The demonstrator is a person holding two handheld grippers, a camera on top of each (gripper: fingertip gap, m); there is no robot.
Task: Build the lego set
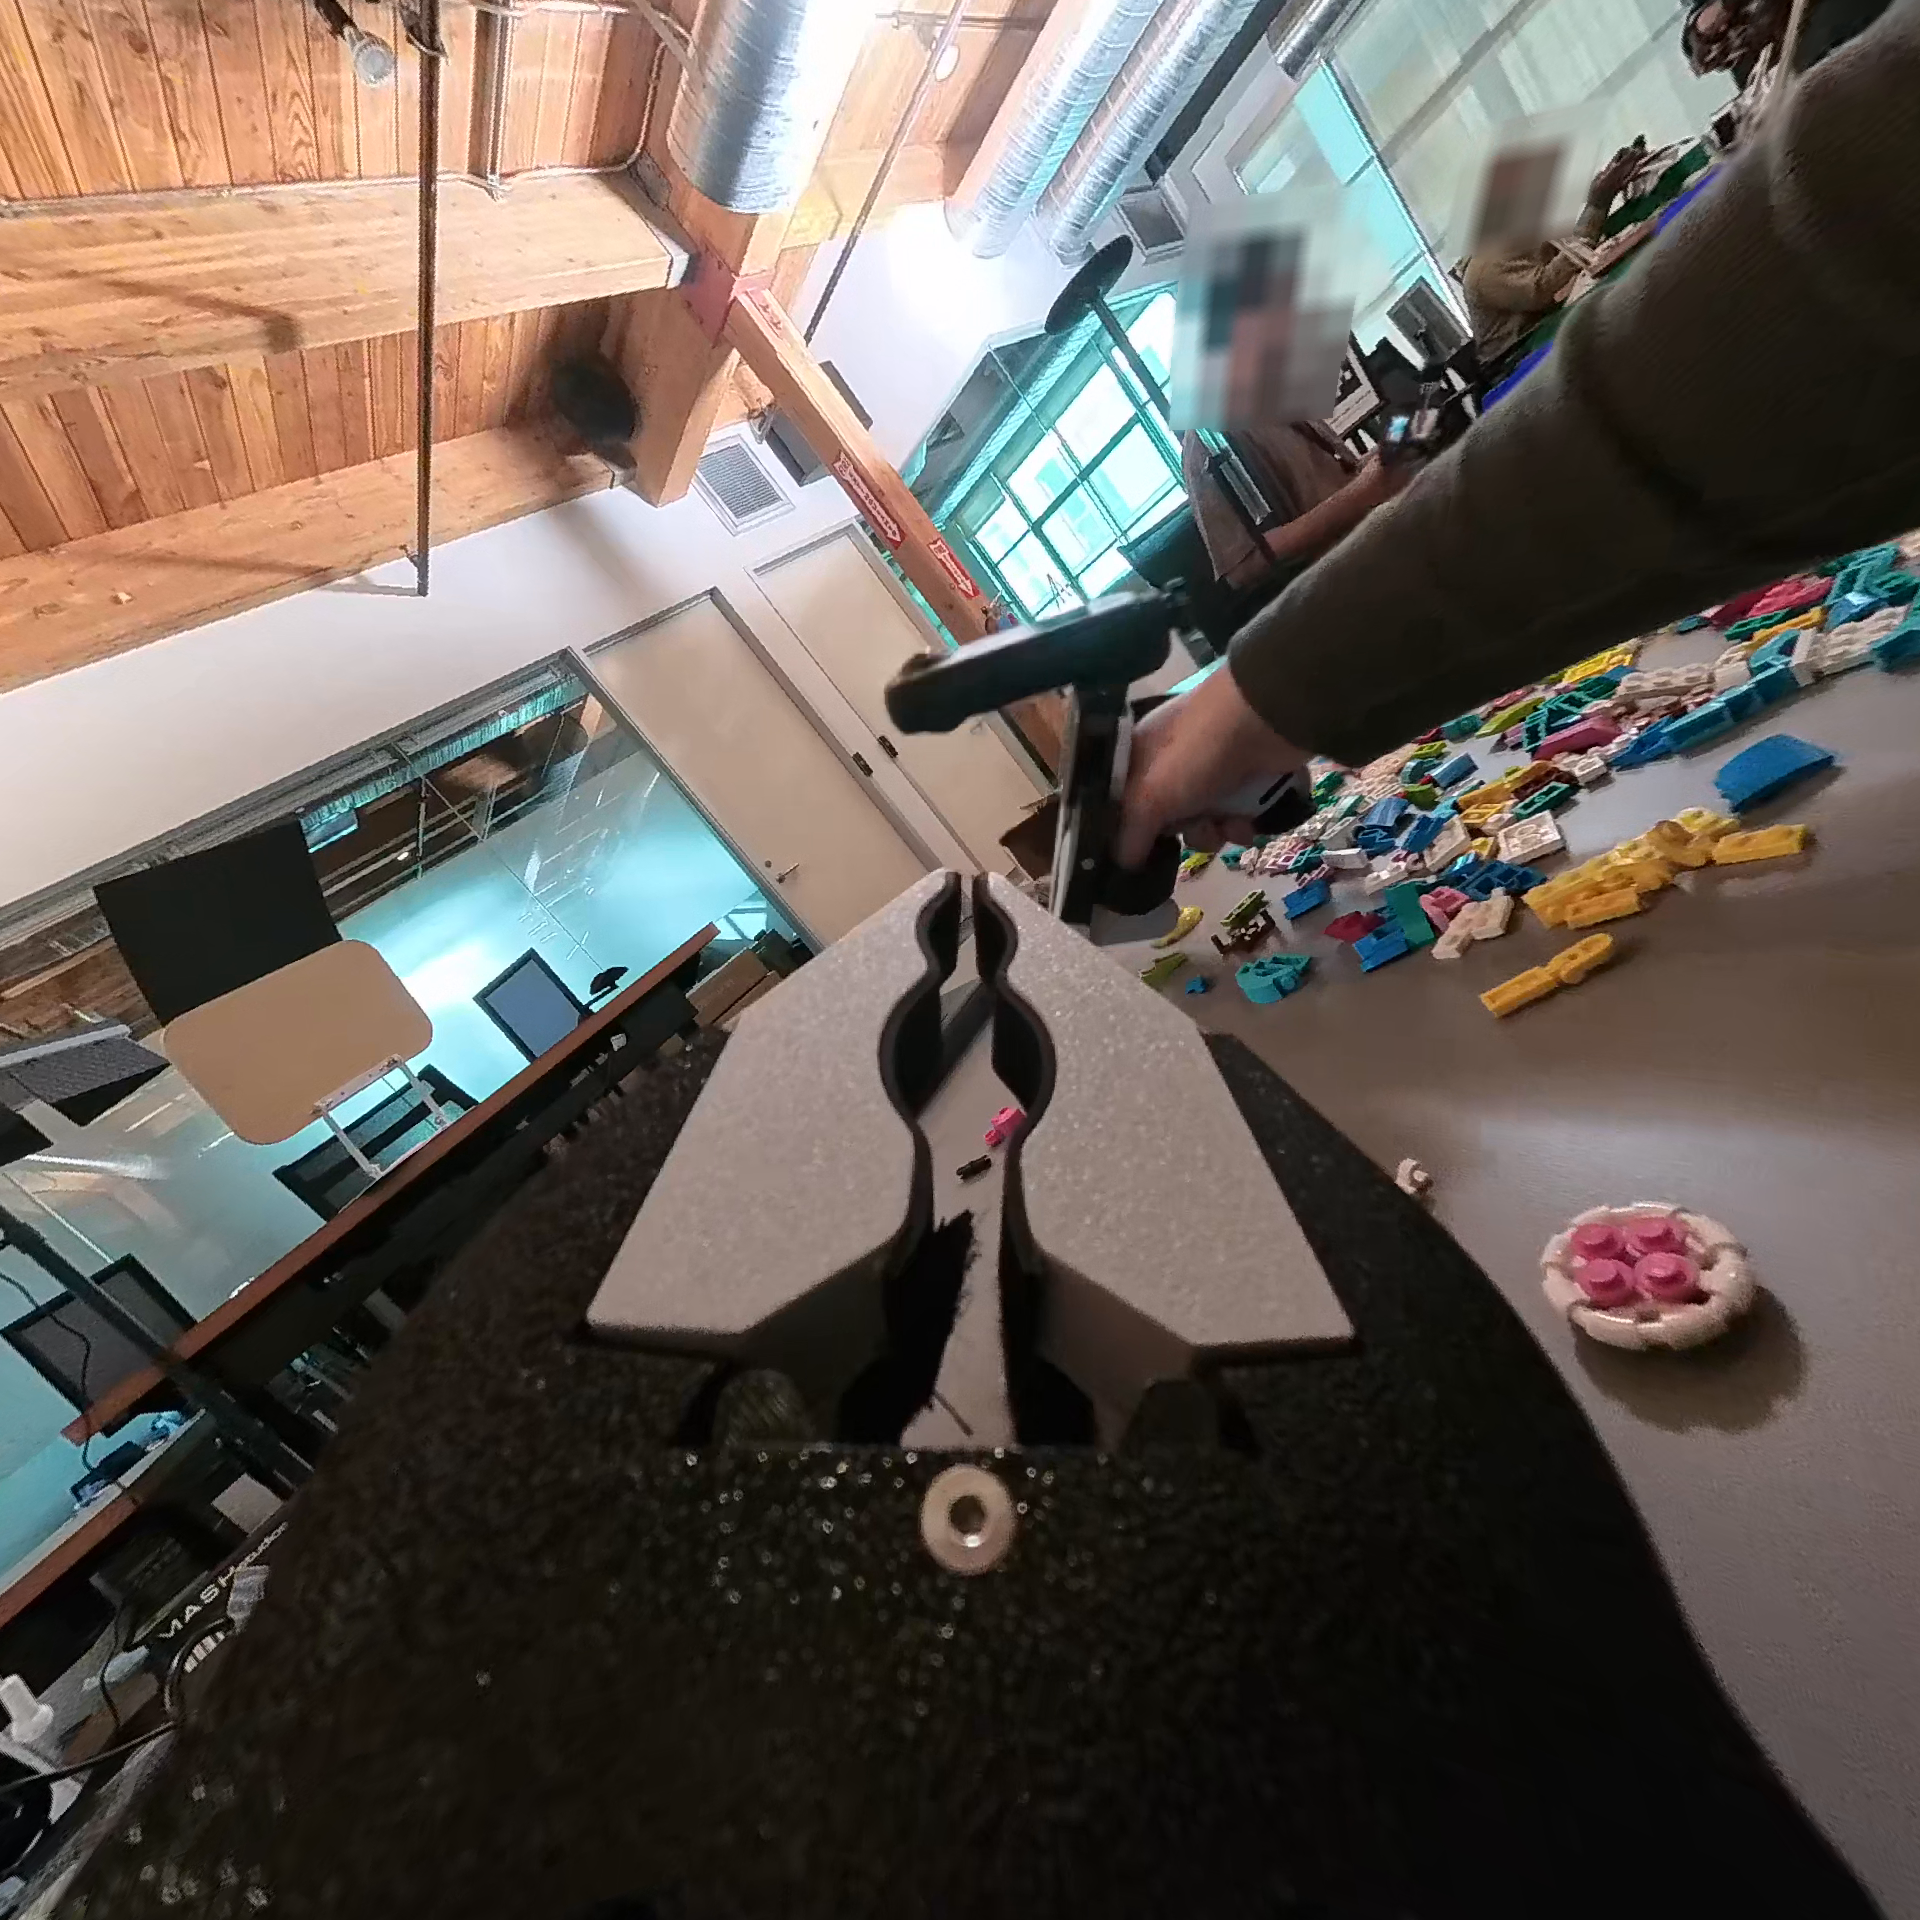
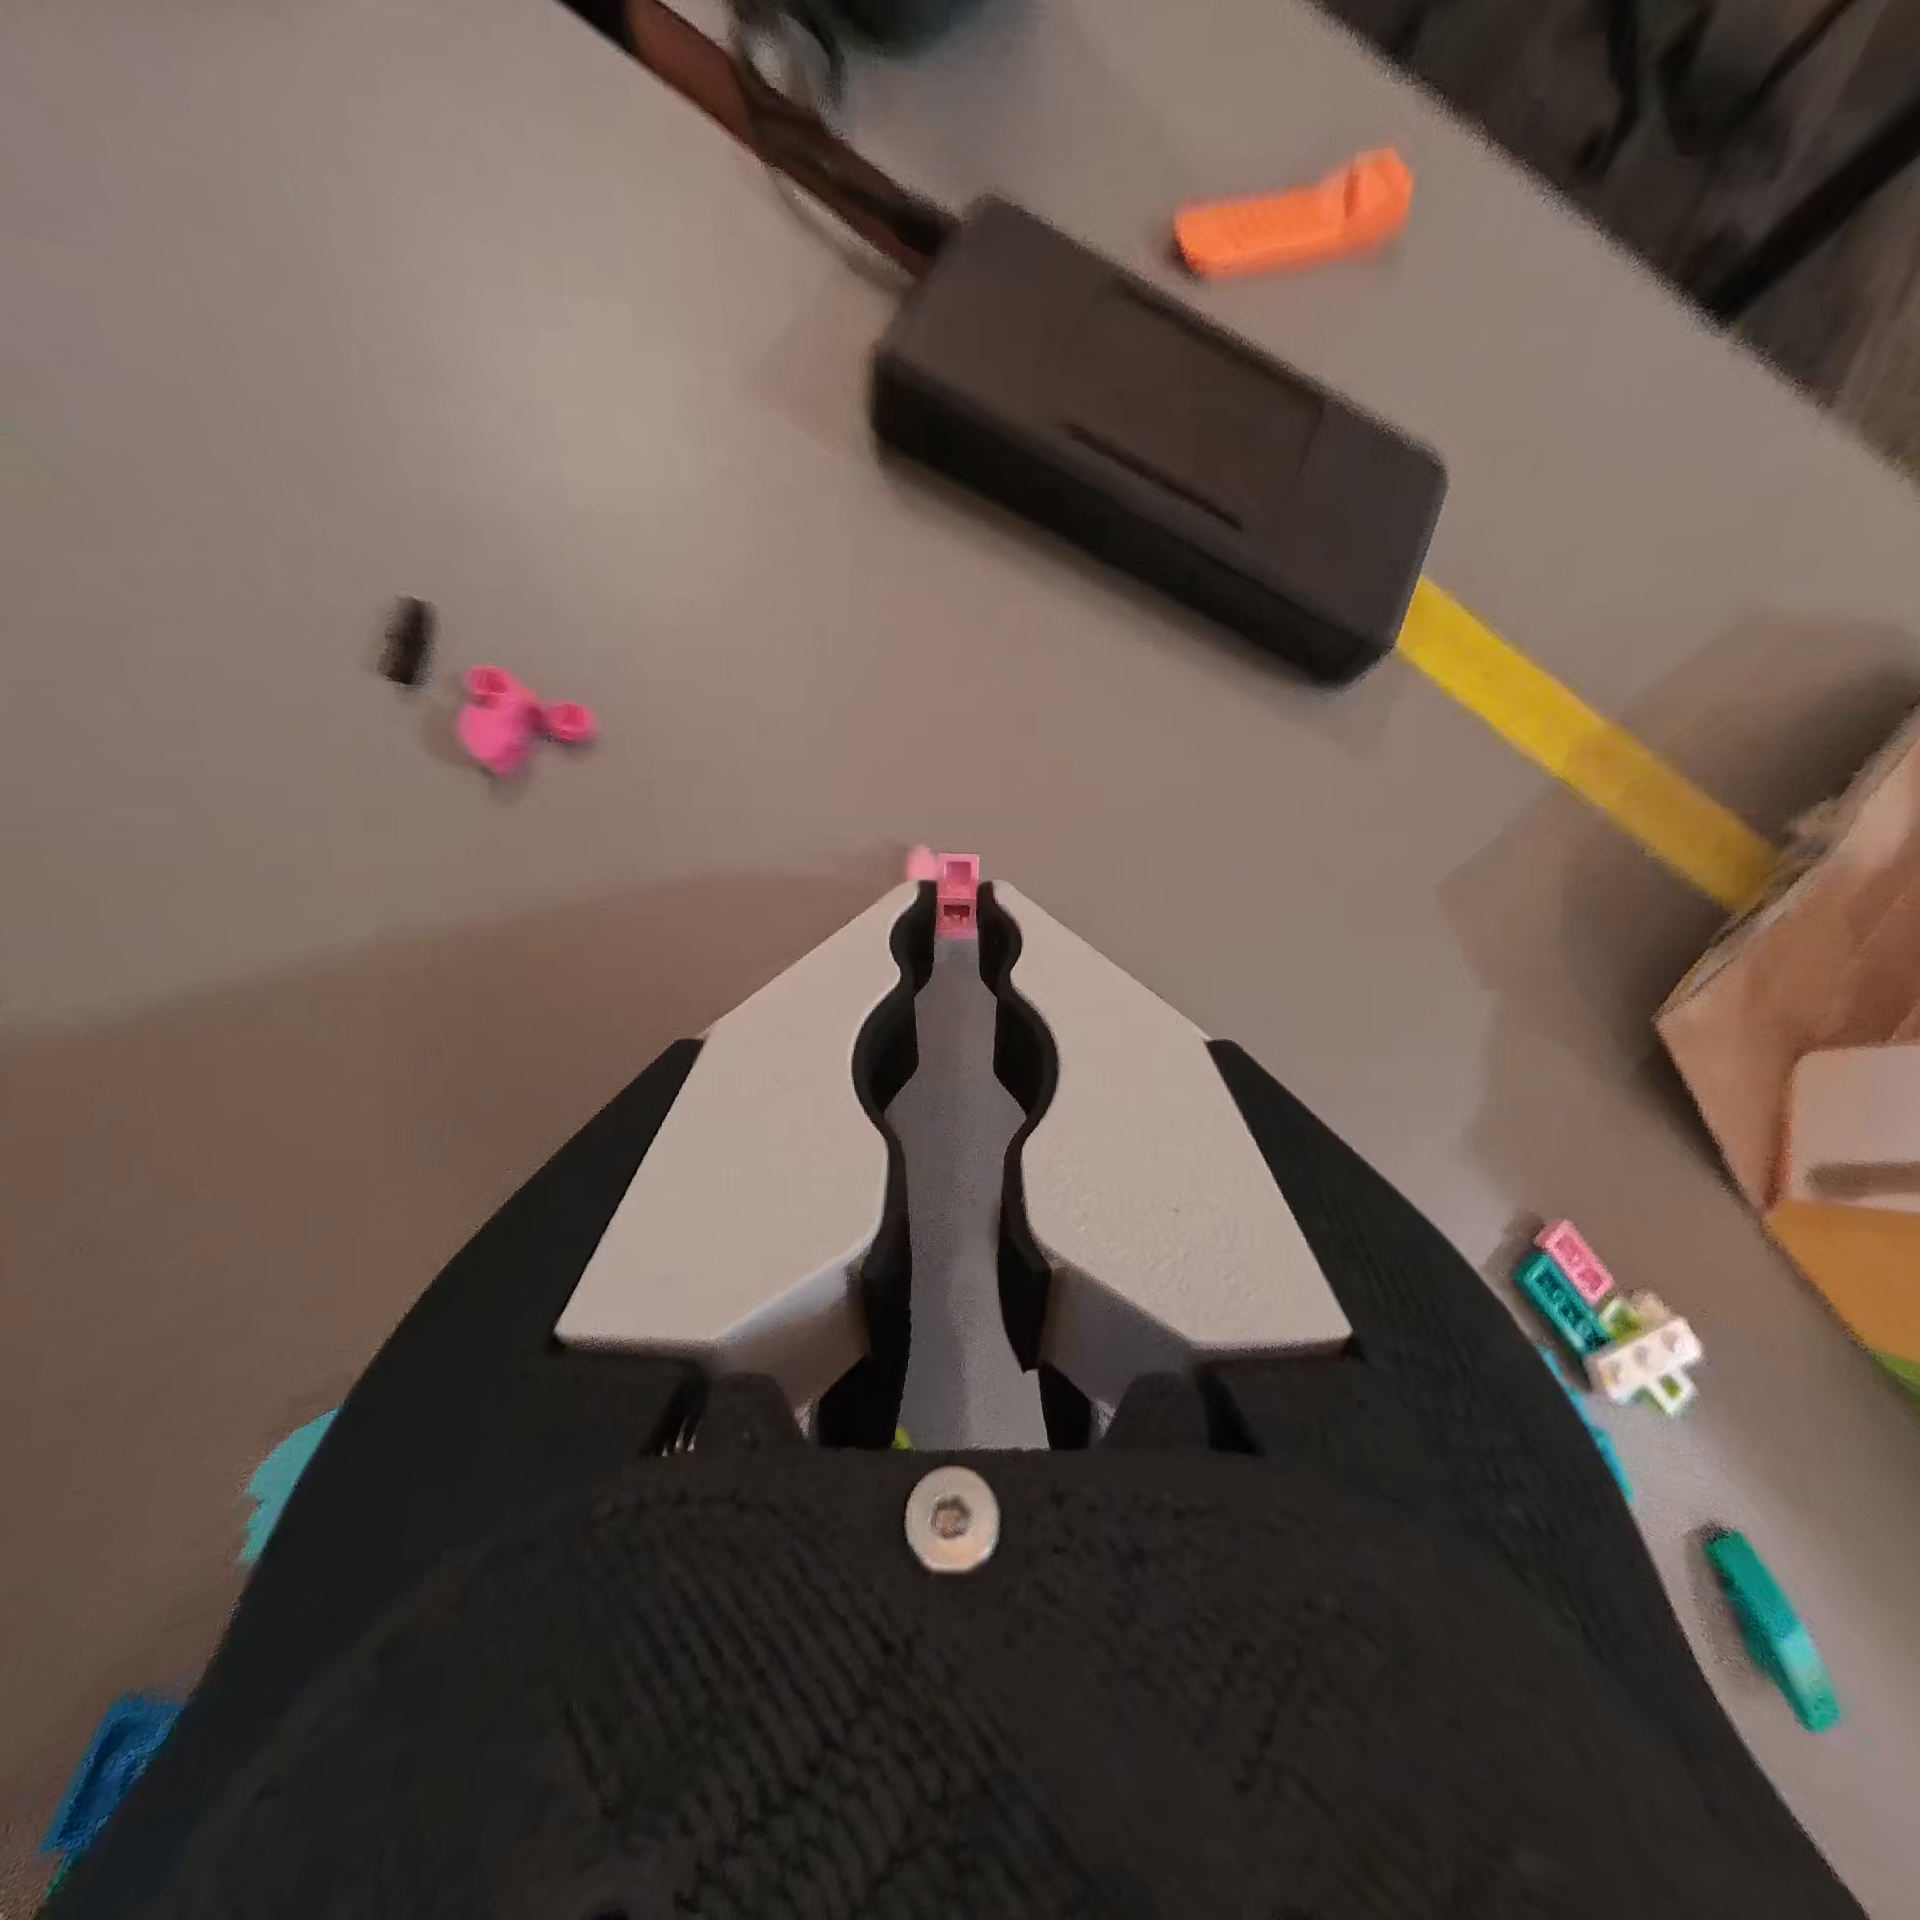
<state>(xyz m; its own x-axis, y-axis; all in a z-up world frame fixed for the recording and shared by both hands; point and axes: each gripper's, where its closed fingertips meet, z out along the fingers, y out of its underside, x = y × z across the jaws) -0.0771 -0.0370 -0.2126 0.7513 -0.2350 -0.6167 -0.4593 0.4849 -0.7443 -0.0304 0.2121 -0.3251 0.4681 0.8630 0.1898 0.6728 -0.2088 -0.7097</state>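
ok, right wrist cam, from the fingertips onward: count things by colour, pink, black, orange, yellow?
Pink: 2, loose pink piece and held pink piece in the right gripper
Black: 2, box and small black piece
Orange: 1, tool
Yellow: 1, strip
Total: 6

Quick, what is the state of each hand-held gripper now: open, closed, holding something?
Left hand-held gripper: closed, nothing visible between the fingers.
Right hand-held gripper: closed on a small pink plastic lego piece at the fingertips.
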